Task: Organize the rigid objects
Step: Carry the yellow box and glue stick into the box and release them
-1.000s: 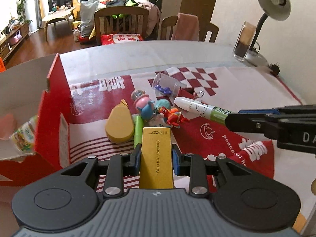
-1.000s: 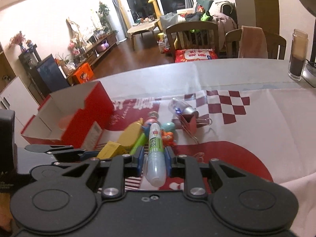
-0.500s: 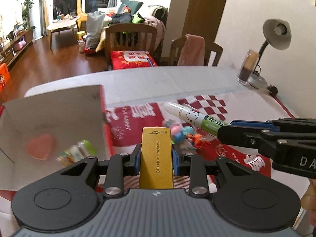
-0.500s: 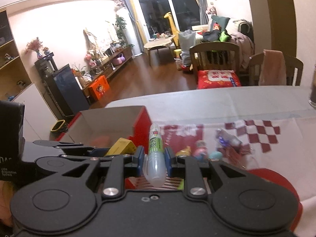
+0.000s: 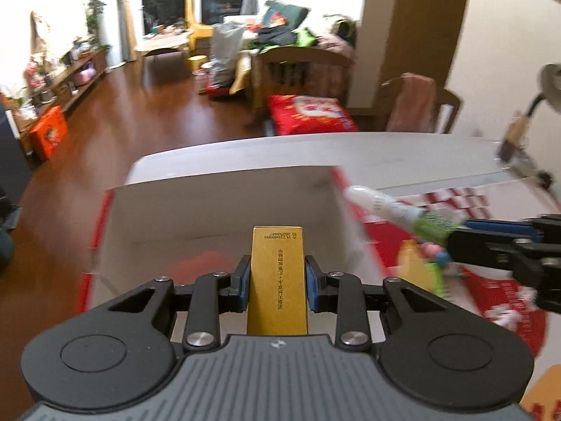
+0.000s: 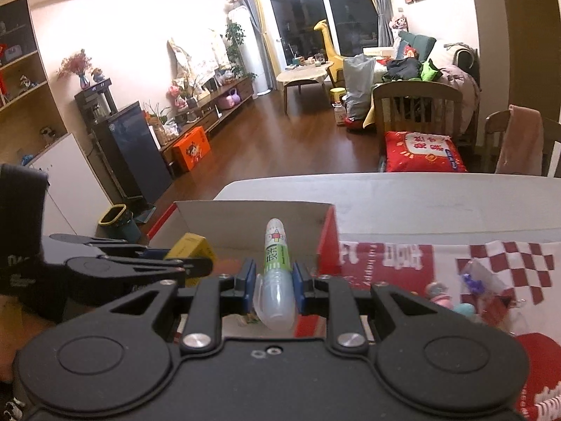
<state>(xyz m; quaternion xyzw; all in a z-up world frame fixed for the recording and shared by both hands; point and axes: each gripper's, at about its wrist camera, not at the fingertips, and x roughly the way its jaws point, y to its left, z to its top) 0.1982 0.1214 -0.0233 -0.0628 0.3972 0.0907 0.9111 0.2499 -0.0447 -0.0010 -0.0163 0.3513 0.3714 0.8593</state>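
Observation:
My left gripper (image 5: 277, 277) is shut on a gold rectangular box (image 5: 277, 273) and holds it above the open red-and-white cardboard box (image 5: 224, 203). My right gripper (image 6: 274, 280) is shut on a white-and-green tube (image 6: 275, 263) that points over the same cardboard box (image 6: 245, 217). The right gripper also shows in the left wrist view (image 5: 455, 235), at the cardboard box's right wall. The left gripper with the gold box shows in the right wrist view (image 6: 189, 252), over the cardboard box's left part. A pink item (image 5: 207, 263) lies inside the cardboard box.
Small toys (image 6: 441, 294) and a clear cup (image 6: 480, 277) lie on the red-and-white cloth (image 6: 385, 259) to the right of the cardboard box. A yellow toy (image 5: 413, 266) lies there too. Chairs (image 6: 417, 105) stand behind the table. A desk lamp (image 5: 550, 80) is at the far right.
Both grippers have risen from the toy pile and swung left with their objects, and now hang over the cardboard box.

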